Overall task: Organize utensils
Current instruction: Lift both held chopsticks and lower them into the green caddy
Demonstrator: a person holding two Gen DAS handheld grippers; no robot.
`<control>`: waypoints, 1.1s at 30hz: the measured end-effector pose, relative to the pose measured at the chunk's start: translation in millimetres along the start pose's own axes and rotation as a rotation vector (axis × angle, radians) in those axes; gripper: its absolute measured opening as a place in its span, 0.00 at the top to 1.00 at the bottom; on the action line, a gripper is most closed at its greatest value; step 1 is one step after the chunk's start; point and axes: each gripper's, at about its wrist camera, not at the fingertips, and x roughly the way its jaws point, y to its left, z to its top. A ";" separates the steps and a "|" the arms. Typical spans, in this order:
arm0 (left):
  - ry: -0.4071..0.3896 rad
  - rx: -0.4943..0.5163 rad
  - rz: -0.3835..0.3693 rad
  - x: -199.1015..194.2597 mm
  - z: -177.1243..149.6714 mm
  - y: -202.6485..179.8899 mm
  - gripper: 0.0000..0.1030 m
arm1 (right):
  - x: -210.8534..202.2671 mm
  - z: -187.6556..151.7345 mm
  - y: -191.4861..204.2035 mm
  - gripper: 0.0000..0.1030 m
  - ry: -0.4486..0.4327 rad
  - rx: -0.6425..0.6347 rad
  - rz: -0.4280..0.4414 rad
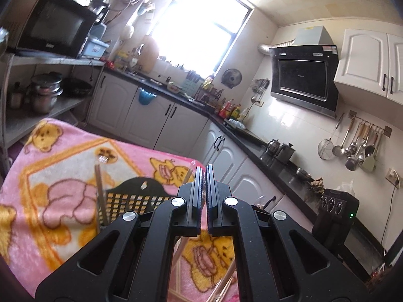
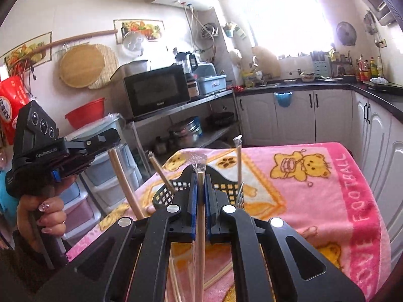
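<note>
1. Right gripper (image 2: 200,196): jaws nearly closed on one wrapped chopstick (image 2: 200,226), just short of the black holder (image 2: 221,183) at 12 o'clock.
2. Left gripper (image 1: 203,188): jaws almost shut; whether they hold anything I cannot tell.
3. Risk: the slick wrapper may slip, or the tip may catch the holder's rim.
4. Count: one holder; about three sticks standing in it; several loose on the desk (image 2: 314,201).

The blanket (image 2: 314,188) was pink with yellow teddy bears and orange borders, plus a darker pink edge with pale lettering. The utensil basket (image 2: 226,183) was black with a square grid pattern. The chopsticks (image 2: 200,214) were pale wood. Right gripper (image 2: 200,188) had blue pads (image 2: 194,196) and the left gripper (image 1: 203,186) was all black.
</note>
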 end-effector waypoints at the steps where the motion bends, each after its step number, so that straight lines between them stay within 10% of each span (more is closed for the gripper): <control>1: -0.007 0.006 -0.005 0.9 3.2 -2.5 0.99 | -0.6 2.1 -1.0 0.95 -0.007 0.000 -0.003; 33: -0.103 0.079 0.023 43.3 73.4 -11.4 0.99 | 34.3 106.4 -2.4 0.95 -0.289 -0.087 -0.024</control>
